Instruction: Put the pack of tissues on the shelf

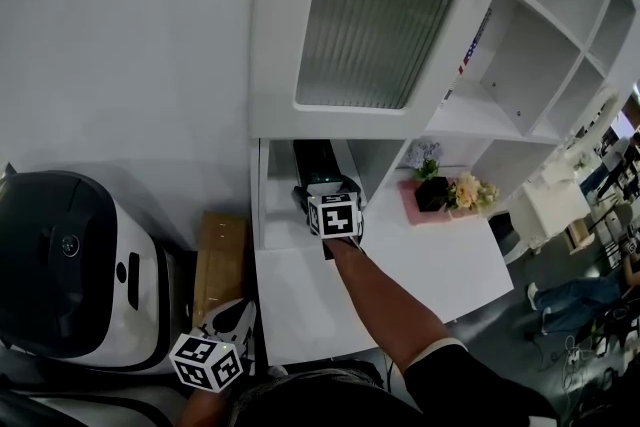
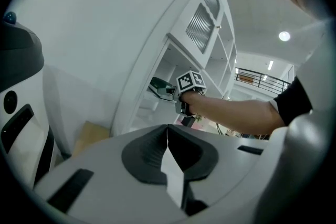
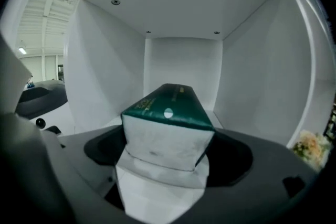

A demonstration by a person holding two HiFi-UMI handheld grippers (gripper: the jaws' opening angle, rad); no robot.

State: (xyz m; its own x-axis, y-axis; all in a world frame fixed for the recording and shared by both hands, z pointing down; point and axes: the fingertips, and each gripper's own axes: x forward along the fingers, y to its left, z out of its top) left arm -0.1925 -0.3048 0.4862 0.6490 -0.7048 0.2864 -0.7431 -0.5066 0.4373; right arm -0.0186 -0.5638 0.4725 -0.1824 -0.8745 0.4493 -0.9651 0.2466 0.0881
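The pack of tissues (image 3: 167,126) is dark green on top with a white end. It sits between the jaws of my right gripper (image 3: 164,162), which is shut on it. In the head view the pack of tissues (image 1: 318,161) reaches into the low open compartment of the white shelf (image 1: 275,120), with my right gripper (image 1: 325,195) at the compartment's mouth. From the left gripper view the pack of tissues (image 2: 159,84) shows at the shelf opening. My left gripper (image 2: 167,150) is shut and holds nothing; it hangs low at the left (image 1: 238,320).
A white and black appliance (image 1: 70,265) stands at the left, with a cardboard box (image 1: 220,265) beside it. A small pot of flowers (image 1: 445,190) sits on the white counter (image 1: 420,275) to the right of the compartment. A glass cabinet door (image 1: 375,20) hangs open above.
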